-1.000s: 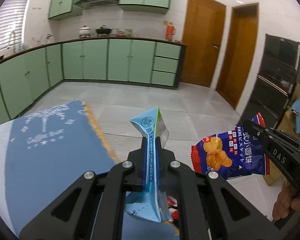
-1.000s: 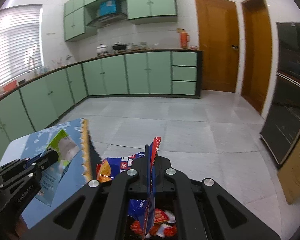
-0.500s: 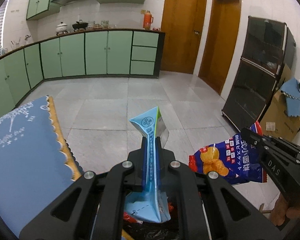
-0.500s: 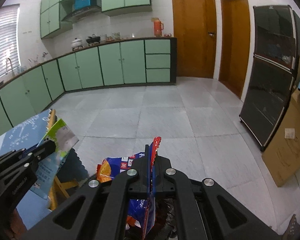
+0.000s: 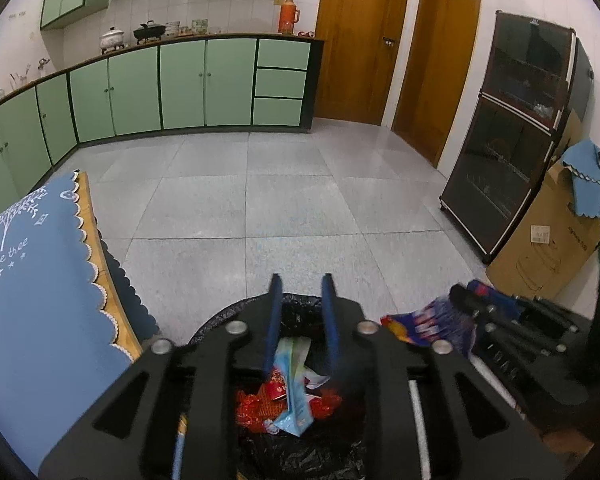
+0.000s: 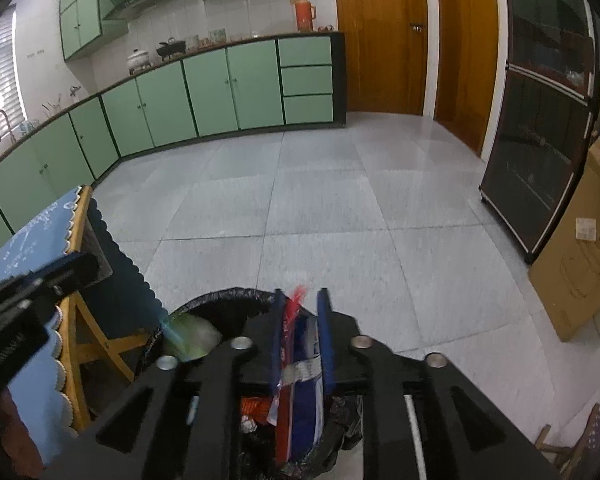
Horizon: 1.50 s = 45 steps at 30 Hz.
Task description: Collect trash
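Observation:
My left gripper (image 5: 300,284) is open and empty above a bin lined with a black bag (image 5: 236,316). The light blue wrapper (image 5: 294,392) lies in the bin on red trash (image 5: 260,400). My right gripper (image 6: 300,298) is open over the same bin (image 6: 220,300); the blue and red snack bag (image 6: 300,372) sits loose between its fingers, slipping down. The snack bag (image 5: 428,326) and right gripper show blurred at the right of the left wrist view. The falling wrapper is a green-blue blur (image 6: 188,336) in the right wrist view.
A table with a blue scalloped cloth (image 5: 40,280) stands left of the bin. A dark glass cabinet (image 5: 516,148) and a cardboard box (image 5: 552,240) stand at the right. Green kitchen cabinets (image 5: 180,84) line the far wall across grey floor tiles.
Both grippers moved over the bin and tilted down. The left one opened and the blue wrapper dropped into the bin. The right one opened and its snack bag is slipping free.

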{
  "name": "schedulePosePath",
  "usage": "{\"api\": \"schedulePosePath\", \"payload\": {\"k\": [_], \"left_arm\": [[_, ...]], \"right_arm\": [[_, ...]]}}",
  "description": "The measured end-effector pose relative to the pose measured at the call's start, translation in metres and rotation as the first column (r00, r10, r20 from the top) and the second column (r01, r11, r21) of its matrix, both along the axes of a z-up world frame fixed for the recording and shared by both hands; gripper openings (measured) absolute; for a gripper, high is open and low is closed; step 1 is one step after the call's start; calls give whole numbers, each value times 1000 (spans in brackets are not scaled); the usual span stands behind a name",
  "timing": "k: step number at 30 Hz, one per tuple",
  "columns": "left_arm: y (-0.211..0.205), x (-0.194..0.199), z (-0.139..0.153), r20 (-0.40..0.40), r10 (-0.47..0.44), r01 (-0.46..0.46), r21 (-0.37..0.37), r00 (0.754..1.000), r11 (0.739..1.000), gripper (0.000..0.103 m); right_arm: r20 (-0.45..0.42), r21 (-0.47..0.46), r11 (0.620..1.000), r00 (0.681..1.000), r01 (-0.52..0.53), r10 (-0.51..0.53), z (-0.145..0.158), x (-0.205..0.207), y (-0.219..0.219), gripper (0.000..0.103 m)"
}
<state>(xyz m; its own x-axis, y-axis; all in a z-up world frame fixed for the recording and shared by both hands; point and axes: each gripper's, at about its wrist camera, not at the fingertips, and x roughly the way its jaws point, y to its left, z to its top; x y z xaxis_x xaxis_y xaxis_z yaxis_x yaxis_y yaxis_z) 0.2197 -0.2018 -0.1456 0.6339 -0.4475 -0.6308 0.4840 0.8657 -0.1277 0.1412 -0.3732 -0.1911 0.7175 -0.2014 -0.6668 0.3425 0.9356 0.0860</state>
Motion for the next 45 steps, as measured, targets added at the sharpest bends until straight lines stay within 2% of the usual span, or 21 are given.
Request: {"api": "schedulePosePath", "payload": {"k": [7, 14, 16, 19, 21, 24, 33, 45], "left_arm": [[8, -3, 16, 23, 21, -21, -15, 999, 1000, 33], [24, -5, 47, 53, 65, -63, -37, 996, 997, 42], [30, -7, 59, 66, 85, -83, -32, 994, 996, 48], [46, -15, 82, 92, 120, -117, -33, 989, 993, 59], [55, -21, 94, 101, 139, -138, -23, 985, 990, 63], [71, -29, 109, 103, 172, -171, -18, 980, 985, 68], [111, -67, 140, 137, 231, -231, -17, 963, 973, 76], [143, -109, 158, 158, 286, -285, -26, 945, 958, 80]], "right_arm": [[-1, 26, 1000, 1000, 4, -4, -2, -1, -3, 44], [58, 20, 1000, 998, -12, 10, 26, -5, 4, 56], [74, 8, 1000, 997, -18, 17, 37, -5, 8, 60], [109, -18, 999, 994, -30, 32, 57, -8, 17, 72], [127, -32, 999, 991, -42, 46, 69, -11, 24, 85], [156, -48, 996, 985, -71, 78, 88, -19, 37, 96], [228, -8, 984, 958, -176, 173, 131, -49, 66, 97], [264, -40, 961, 925, -273, 274, 165, -79, 108, 97]]}}
